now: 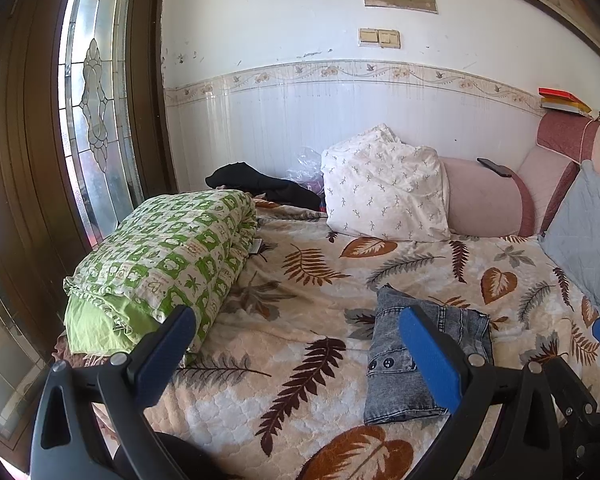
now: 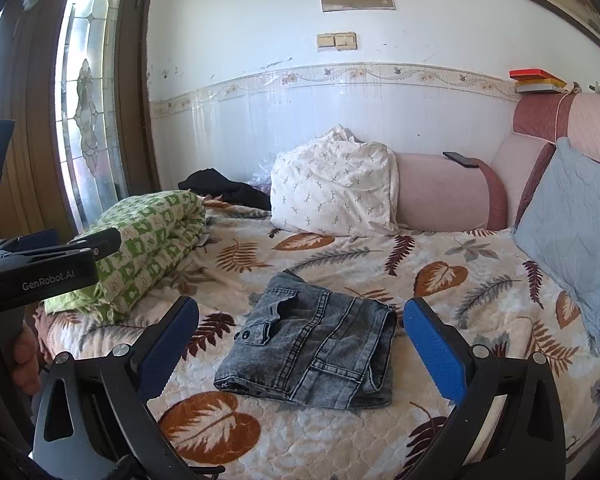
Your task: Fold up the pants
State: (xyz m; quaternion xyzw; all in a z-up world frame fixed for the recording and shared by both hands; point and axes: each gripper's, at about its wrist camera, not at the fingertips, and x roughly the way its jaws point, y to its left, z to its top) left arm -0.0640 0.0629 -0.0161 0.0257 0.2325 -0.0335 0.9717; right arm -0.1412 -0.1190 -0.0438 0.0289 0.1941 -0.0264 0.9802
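The bed (image 2: 380,248) fills both views, spread with a cream blanket printed with brown and grey leaves. At ten o'clock on it in the right wrist view lies a rolled green-and-white quilt (image 2: 148,240). A white pillow (image 2: 336,188) with small sprigs leans at twelve o'clock against a pink bolster (image 2: 444,196), and a pale blue cushion (image 2: 572,232) rests at three o'clock. The pants (image 2: 312,340), grey denim, lie folded into a compact rectangle on the blanket at the centre, waistband buttons toward nine o'clock. The right claw (image 2: 300,344) stands wide, empty, its blue pads either side of the pants. The left claw (image 1: 296,352) is likewise wide, holding nothing, with the pants (image 1: 416,344) at its three o'clock.
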